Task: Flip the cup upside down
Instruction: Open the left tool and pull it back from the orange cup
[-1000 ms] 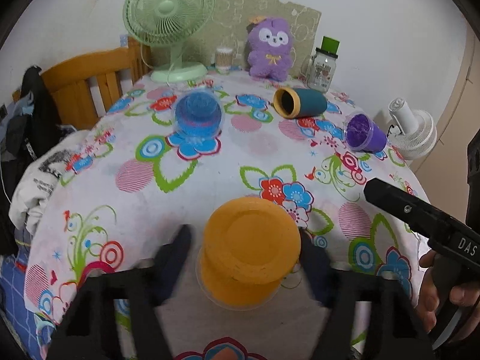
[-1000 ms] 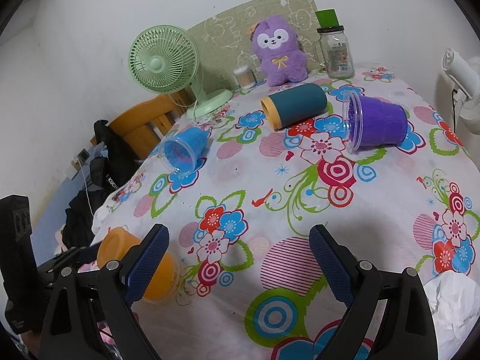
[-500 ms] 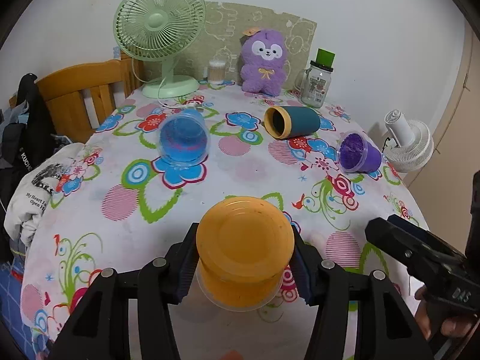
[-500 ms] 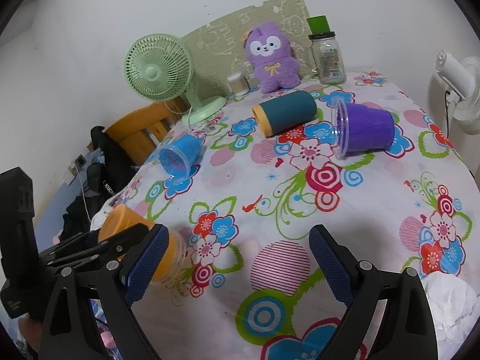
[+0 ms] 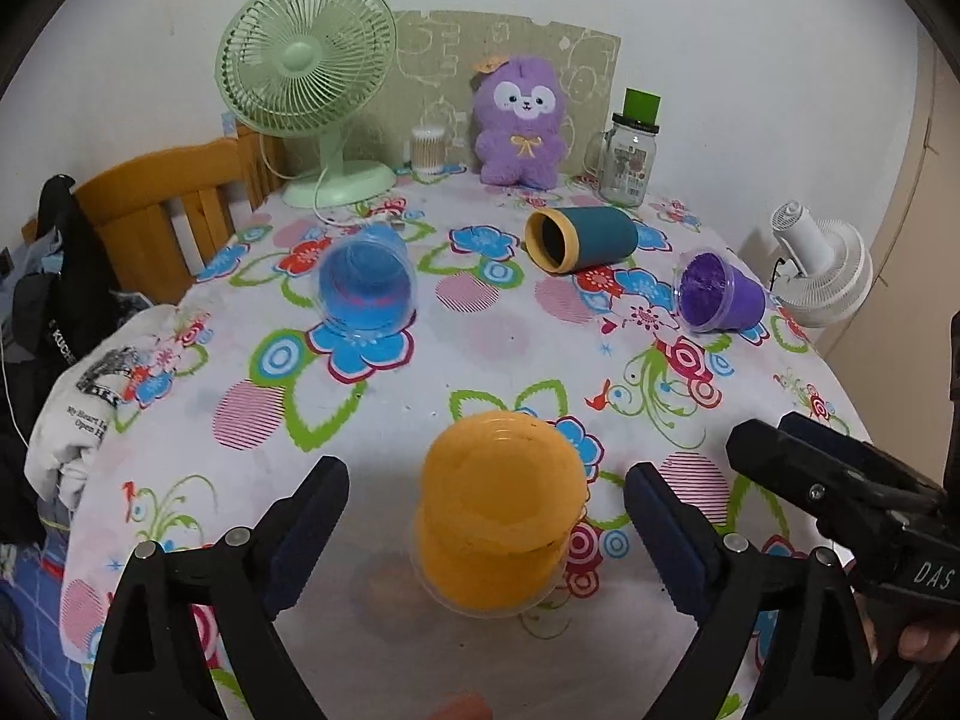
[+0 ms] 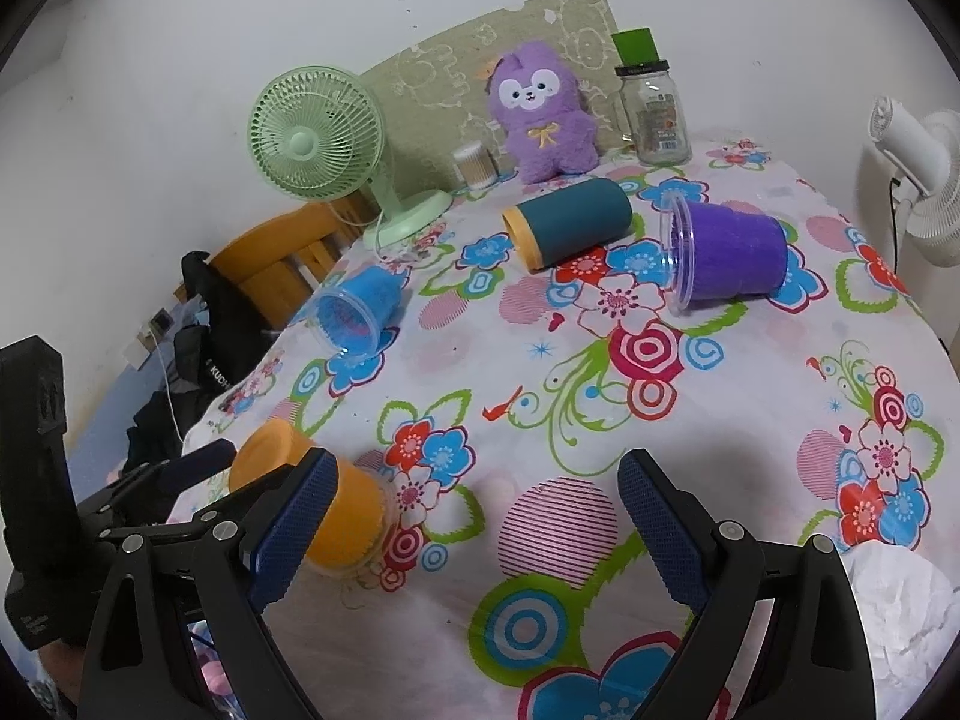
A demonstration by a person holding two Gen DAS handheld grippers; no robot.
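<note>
- Orange cup (image 5: pixel 501 516) sits upside down on the floral tablecloth (image 5: pixel 480 360), base up, rim on the cloth, in the L wrist view. Left gripper (image 5: pixel 486 525) now has its fingers wide apart, clear of the cup on both sides; half a sec ago they were clamped on it. So the cup is released & the flip looks done for this one.
- Same view, further back: blue cup (image 5: pixel 367 288), teal cup (image 5: pixel 579 238) and purple cup (image 5: pixel 717 294) all lie on their sides, likely next. Green fan (image 5: pixel 306 72), plush toy (image 5: pixel 521 120), glass jar (image 5: pixel 630 159) stand at the far edge. Nothing blocks the way to the blue cup.
- R wrist view: right gripper (image 6: pixel 477 531) hovers fingers apart, holding nothing, over bare cloth. Orange cup just left of its left finger (image 6: pixel 294 525). Purple cup nearest ahead, path open.
</note>
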